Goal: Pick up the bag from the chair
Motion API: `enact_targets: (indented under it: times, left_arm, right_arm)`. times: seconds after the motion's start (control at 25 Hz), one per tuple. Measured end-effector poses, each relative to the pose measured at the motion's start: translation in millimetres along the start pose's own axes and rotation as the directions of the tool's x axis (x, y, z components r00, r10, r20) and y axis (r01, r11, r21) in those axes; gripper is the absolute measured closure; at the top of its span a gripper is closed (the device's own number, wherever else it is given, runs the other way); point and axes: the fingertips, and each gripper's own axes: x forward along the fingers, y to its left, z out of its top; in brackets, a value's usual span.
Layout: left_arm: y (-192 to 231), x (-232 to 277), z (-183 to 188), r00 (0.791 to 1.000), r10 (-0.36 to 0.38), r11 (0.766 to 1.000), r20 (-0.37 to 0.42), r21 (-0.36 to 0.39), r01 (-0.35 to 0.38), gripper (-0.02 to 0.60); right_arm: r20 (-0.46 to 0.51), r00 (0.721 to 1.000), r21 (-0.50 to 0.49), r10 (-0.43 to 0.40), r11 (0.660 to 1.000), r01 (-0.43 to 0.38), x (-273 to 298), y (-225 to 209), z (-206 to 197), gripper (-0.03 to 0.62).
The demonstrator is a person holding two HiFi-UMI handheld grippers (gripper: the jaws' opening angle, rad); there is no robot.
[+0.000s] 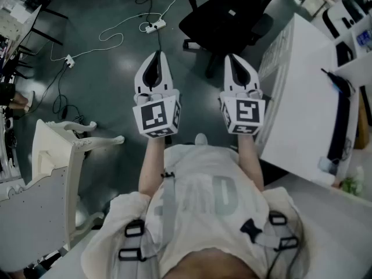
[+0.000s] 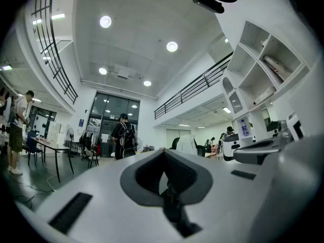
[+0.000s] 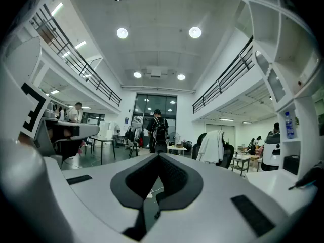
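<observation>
In the head view a black office chair [image 1: 224, 17] stands on the dark floor just ahead of both grippers. A dark bulky shape with a small pale tag [image 1: 232, 12] rests on it; I cannot tell whether this is the bag. My left gripper [image 1: 156, 55] and right gripper [image 1: 233, 57] are held level, side by side, short of the chair and touching nothing. Both are shut and empty. Along the jaws, the left gripper [image 2: 164, 151] and the right gripper [image 3: 158, 156] each show pads meeting with nothing between them. The near chair is hidden below the jaws in both gripper views.
A white table [image 1: 308, 97] stands close on the right. A power strip [image 1: 156, 25] with white cables lies on the floor ahead. A white carved piece of furniture [image 1: 58, 156] stands at the left. Far across the hall a person with a backpack [image 3: 159, 130] stands, beside a chair draped in white cloth [image 3: 212, 146].
</observation>
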Motion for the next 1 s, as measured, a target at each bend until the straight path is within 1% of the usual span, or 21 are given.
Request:
enact_targets:
  times: [0.28, 0.36, 0.48, 0.56, 0.68, 0.76, 0.92, 1.0]
  left_arm:
    - [2.7, 4.6, -3.7, 1.0, -0.006, 1.0, -0.003, -0.003, 0.006, 0.575]
    - [3.2, 1.4, -3.5, 1.0, -0.005, 1.0, -0.01, -0.009, 0.005, 0.575]
    - [5.3, -6.4, -5.3, 1.0, -0.006, 1.0, -0.016, -0.008, 0.006, 0.575]
    - [10.4, -2.5, -9.0, 1.0, -0.002, 1.0, -0.02, -0.009, 0.002, 0.575]
    - [15.4, 9.8, -12.4, 1.0, -0.005, 1.0, -0.023, -0.031, 0.005, 0.575]
    - [16.0, 23.1, -8.8, 1.0, -0.018, 0.999, -0.001, -0.028, 0.018, 0.575]
    - [23.4, 65.3, 3.5, 0.996, -0.036, 0.999, 0.079, -0.011, 0.037, 0.575]
    - [30.6, 91.7, 5.0, 0.995, -0.038, 0.999, 0.09, 0.0, 0.038, 0.575]
  right_arm:
    - [0.002, 1.0, -0.014, 0.018, 1.0, -0.018, 6.2, 3.3, -3.9, 0.588]
    - [-0.007, 1.0, 0.014, 0.022, 1.0, -0.022, 6.6, 0.8, -9.0, 0.588]
    - [0.005, 1.0, 0.1, 0.024, 0.995, -0.024, 6.6, 0.2, -13.5, 0.589]
    - [0.016, 1.0, 0.118, 0.024, 0.993, -0.026, 11.4, -0.1, -14.7, 0.588]
    - [0.02, 1.0, 0.116, 0.023, 0.993, -0.025, 21.1, -5.5, -14.4, 0.588]
    - [0.029, 0.999, 0.107, 0.017, 0.994, -0.02, 31.1, -13.1, -11.3, 0.588]
    - [0.066, 0.998, 0.075, -0.003, 0.997, -0.002, 66.7, -31.7, -1.8, 0.588]
    - [0.08, 0.997, 0.074, -0.021, 0.997, 0.015, 91.0, -43.3, 4.4, 0.588]
